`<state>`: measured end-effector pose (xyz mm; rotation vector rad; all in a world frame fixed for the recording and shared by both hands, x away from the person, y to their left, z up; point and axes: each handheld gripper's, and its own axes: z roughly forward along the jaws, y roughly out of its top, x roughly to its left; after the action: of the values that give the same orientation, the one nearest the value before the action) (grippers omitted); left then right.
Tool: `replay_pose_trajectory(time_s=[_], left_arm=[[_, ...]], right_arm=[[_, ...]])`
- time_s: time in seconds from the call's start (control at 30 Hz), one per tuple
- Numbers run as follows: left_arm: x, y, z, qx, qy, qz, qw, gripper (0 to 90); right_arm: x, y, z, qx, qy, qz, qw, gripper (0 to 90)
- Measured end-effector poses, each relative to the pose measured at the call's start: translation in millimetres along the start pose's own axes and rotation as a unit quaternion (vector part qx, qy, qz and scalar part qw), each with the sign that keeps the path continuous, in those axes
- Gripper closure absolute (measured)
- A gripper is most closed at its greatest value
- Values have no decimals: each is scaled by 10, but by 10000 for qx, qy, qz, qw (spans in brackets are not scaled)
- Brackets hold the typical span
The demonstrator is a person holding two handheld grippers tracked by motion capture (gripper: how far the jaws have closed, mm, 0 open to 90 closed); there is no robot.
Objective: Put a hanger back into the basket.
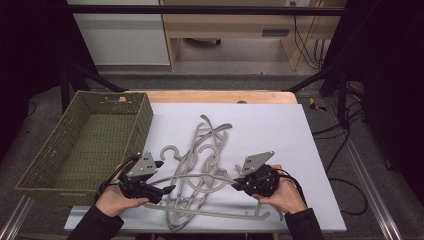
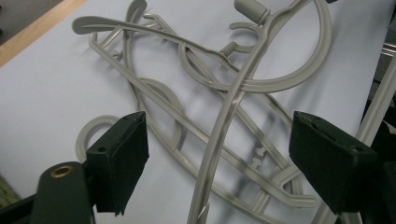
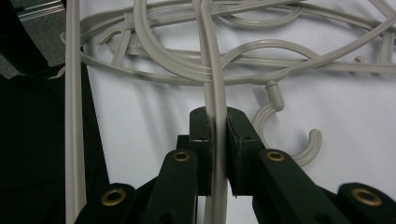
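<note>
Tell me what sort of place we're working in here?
Most likely a lab or workshop recording bench, not a home. A white sheet covers a wooden table framed by black metal rails, loose cables run over the grey carpet, and a woven basket sits beside tangled grey hangers.

We see a tangled pile of clothes hangers (image 1: 205, 165) on the bench (image 1: 280, 130), a woven basket (image 1: 85, 145) just left of it, the left gripper (image 1: 167, 189) at its left edge, the right gripper (image 1: 235, 186) at its right.
</note>
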<state>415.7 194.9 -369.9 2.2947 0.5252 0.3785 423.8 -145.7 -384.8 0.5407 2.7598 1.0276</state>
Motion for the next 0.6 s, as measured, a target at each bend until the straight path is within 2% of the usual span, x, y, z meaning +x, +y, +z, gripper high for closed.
replay_pose_trajectory(time_s=[0.2, 0.37, 0.4, 0.53, 0.57, 0.6], left_arm=[[-39, 29, 122, 210, -106, 229, 9995, 301], [-69, 25, 214, 482, -135, 499, 9975, 373], [-78, 19, 236, 484, -132, 468, 9976, 395], [-90, 12, 297, 672, -172, 592, 9958, 505], [-90, 12, 309, 716, -169, 635, 9953, 563], [-95, 10, 321, 715, -173, 666, 9951, 563]], right_arm=[[15, 1, 7, 1, 21, -52, 10000, 821], [30, -1, 5, 16, 73, -113, 9999, 821], [27, -1, 10, 7, 117, -122, 9999, 821], [42, 2, 25, 59, 98, -141, 9998, 821], [46, 2, 32, 66, 105, -140, 9998, 821], [42, 1, 36, 75, 134, -191, 9997, 821]])
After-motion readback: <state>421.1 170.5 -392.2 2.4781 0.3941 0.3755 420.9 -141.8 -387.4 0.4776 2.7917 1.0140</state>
